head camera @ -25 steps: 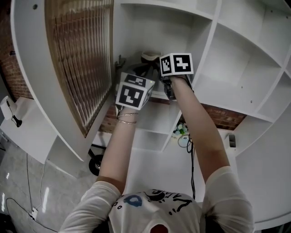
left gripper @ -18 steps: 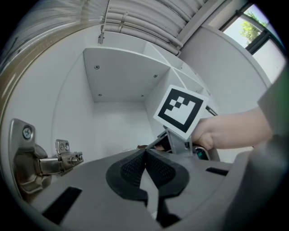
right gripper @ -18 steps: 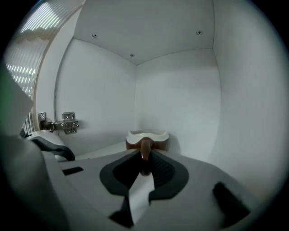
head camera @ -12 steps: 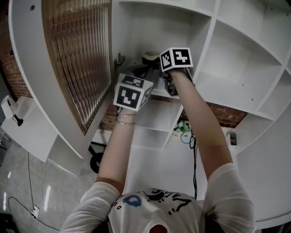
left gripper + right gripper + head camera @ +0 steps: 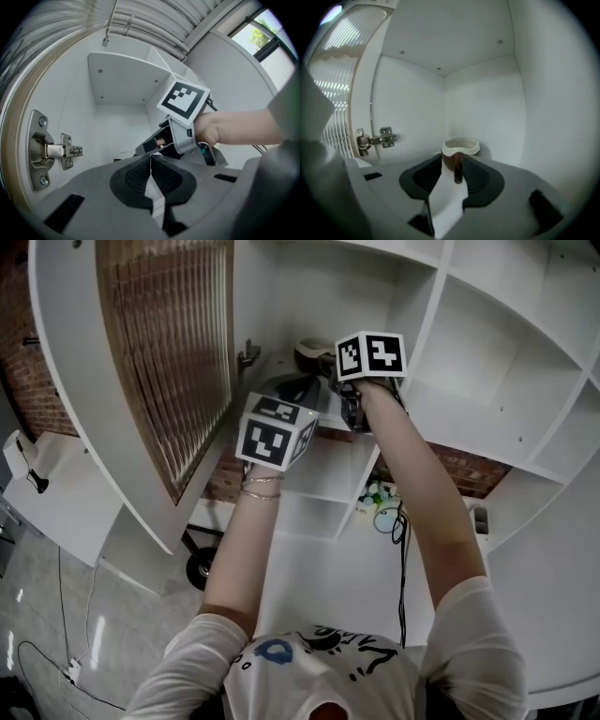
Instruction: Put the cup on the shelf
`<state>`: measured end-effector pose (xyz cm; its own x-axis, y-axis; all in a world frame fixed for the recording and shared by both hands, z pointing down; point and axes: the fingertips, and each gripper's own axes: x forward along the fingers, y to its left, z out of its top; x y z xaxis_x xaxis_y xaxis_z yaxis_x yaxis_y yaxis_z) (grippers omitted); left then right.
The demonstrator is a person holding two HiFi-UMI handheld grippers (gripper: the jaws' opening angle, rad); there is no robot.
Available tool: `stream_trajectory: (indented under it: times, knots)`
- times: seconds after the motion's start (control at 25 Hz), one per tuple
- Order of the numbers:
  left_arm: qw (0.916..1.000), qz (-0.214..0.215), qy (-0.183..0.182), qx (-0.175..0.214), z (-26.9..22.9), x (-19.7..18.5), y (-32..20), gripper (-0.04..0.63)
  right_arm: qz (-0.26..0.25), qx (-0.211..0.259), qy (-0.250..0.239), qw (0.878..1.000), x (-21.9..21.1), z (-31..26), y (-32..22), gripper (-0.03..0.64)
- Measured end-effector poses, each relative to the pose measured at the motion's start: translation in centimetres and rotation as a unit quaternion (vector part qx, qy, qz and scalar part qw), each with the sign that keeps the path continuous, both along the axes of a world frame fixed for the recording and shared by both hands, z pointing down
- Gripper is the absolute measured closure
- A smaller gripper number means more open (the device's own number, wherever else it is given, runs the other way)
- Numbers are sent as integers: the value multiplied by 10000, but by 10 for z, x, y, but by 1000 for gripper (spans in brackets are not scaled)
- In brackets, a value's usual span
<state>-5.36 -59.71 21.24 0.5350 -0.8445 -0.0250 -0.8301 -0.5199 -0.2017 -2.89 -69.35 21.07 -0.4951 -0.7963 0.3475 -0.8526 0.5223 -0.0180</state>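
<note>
So the cup (image 5: 460, 149) was standing upright on the shelf (image 5: 487, 112), in the far corner of the cubby and right of the door hinge (image 5: 375, 138). Its base was hidden behind my own jaws, so "set down flat" is my guess.

My right tongs (image 5: 453, 161) had just been opening and were wide apart. The cup's handle was still sitting in the gap between them, with neither pad pressing on it as far as I could see. My left tongs (image 5: 151, 164) were closed tight on nothing, hanging just beside the right one at the near edge of the cubby.

What worried me was backing out. If I pulled the right one back crooked, a jaw could hook that handle and drag or tip the cup off the near edge. The two tongs were also close enough together that a bump could knock the right one into it.
</note>
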Motion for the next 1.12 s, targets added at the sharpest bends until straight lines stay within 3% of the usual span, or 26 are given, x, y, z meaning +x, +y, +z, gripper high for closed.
stream_trajectory:
  times: [0.16,0.44,0.76,0.92,1.12]
  knots:
    - [9998,-76,-207,38,11,1,6,580,-122,524,-146,9984,-2,-18,26,488]
    - [9995,96,-275,79,29,10,30,579,-751,1050,-392,9909,-8,-12,90,488]
    - [9983,481,-327,-55,63,16,66,579,-1363,833,-767,9842,10,52,158,489]
    - [9964,756,-274,-268,88,19,89,579,-1333,957,-533,9850,20,79,179,495]
    - [9919,1106,-250,-568,127,25,122,580,-1382,542,-754,9860,29,132,200,518]
